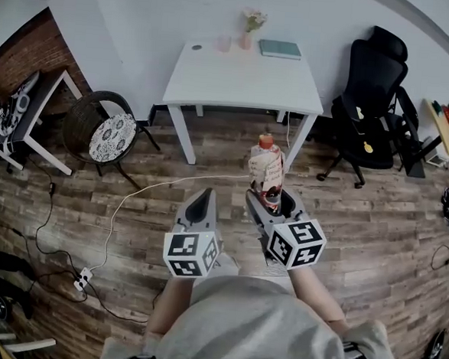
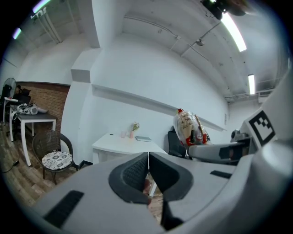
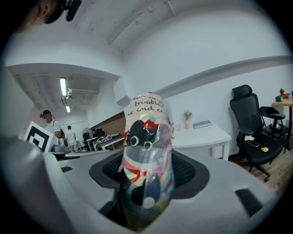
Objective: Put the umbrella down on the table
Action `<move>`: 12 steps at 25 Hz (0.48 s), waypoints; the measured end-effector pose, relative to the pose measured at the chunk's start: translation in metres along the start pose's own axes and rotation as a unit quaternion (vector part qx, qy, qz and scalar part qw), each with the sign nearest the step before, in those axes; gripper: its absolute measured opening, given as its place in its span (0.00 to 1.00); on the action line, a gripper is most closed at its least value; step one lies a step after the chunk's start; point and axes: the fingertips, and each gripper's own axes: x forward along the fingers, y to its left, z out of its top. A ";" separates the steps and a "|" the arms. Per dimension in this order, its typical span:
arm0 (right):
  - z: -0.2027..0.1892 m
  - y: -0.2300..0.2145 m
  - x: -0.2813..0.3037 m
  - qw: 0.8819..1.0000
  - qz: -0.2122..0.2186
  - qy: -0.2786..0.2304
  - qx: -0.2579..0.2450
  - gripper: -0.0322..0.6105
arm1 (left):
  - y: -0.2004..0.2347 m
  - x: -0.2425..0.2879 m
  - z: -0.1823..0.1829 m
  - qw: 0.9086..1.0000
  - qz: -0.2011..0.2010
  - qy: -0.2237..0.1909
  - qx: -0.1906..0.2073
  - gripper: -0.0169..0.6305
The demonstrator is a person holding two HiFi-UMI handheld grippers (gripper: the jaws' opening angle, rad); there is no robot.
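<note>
A folded umbrella in a clear printed sleeve with a red cap stands upright between the jaws of my right gripper, which is shut on it. In the right gripper view the umbrella fills the middle, hiding the gap between the pads. My left gripper hangs beside it on the left, shut and empty; its pads meet in the left gripper view, where the umbrella shows to the right. The white table stands ahead by the far wall, some way beyond both grippers.
On the table's back edge sit a vase of flowers, a pink cup and a green book. A wicker chair stands left, a black office chair right. A white cable crosses the wood floor.
</note>
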 end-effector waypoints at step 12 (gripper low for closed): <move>0.048 -0.026 0.111 1.000 -0.021 -0.006 0.012 0.47 | 0.067 0.094 0.046 1.000 -0.020 0.009 0.003 0.04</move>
